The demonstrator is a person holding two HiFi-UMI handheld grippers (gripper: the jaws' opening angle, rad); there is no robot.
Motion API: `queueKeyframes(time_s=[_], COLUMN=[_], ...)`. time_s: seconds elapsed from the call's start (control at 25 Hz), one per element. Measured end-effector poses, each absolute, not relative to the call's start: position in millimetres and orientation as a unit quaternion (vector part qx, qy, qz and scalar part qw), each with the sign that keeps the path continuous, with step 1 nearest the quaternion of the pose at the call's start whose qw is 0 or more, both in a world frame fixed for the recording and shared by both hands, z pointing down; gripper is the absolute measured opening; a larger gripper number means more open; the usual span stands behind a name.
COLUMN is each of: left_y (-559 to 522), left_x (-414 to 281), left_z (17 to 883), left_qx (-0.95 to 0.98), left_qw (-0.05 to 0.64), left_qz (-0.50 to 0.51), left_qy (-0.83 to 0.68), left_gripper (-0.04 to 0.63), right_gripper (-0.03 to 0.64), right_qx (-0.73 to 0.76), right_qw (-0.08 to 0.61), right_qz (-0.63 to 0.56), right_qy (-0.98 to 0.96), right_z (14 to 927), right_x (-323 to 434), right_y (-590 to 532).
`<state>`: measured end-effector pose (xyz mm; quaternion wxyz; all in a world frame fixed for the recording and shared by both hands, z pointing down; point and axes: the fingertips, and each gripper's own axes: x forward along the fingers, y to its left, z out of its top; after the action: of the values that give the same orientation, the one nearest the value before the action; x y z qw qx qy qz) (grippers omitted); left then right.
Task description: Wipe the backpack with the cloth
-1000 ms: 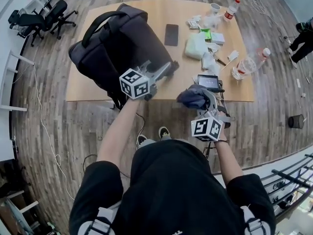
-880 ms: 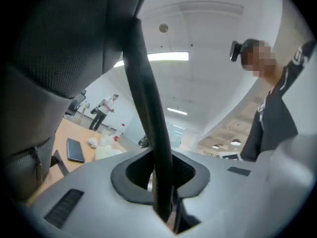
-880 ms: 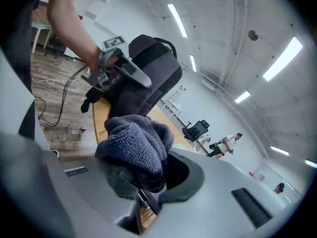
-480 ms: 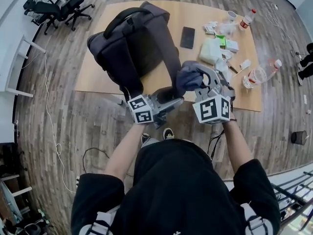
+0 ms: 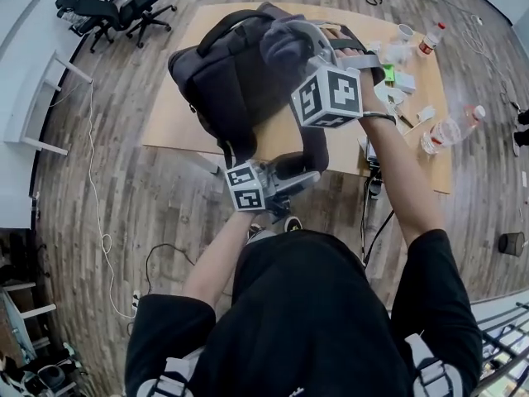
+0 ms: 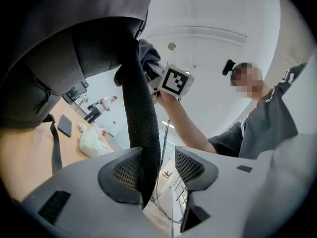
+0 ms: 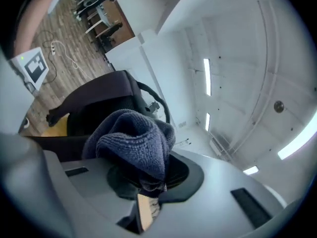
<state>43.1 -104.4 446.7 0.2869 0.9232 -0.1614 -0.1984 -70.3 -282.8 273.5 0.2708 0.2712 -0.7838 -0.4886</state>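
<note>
A dark grey backpack stands on the wooden table; it fills the upper left of the left gripper view and shows behind the cloth in the right gripper view. One mesh shoulder strap hangs off the table's front edge. It runs between the jaws of my left gripper, which have just opened; the strap lies against one pad with a gap to the other. My right gripper, held high over the backpack, is shut on a bunched blue-grey cloth.
White packets and wrappers litter the table's right side, with two plastic bottles. Office chairs stand at the far left on the wooden floor. A cable trails along the floor on the left.
The right gripper rose with the cloth from beside the table's front edge to above the backpack. The left gripper drew back off the table, with the strap still between its jaws.
</note>
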Motion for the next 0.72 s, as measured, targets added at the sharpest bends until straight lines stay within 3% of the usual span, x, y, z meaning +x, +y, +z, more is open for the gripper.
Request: queueKeyframes(time_s=[0.28,0.44,0.72], left_y=[-103,-110,-118], left_x=[19,1,-3], left_z=[451,458,464], left_qx=[0.895,0.871,0.851], left_qw=[0.324,0.352,0.377], left_qz=[-0.25,-0.288,-0.314], left_qy=[-0.175,-0.187,-0.188], left_gripper=[0.212,0.21,0.21], right_gripper=[0.049,0.049,0.049], right_qx=[0.221,0.212,0.19], right_qw=[0.334,0.343,0.419], right_qz=[-0.434,-0.337,-0.24], right_qy=[-0.807,-0.851,-0.855], right_z=[387,450,575], right_x=[-21,16,41], right_y=[-211,-165,-113])
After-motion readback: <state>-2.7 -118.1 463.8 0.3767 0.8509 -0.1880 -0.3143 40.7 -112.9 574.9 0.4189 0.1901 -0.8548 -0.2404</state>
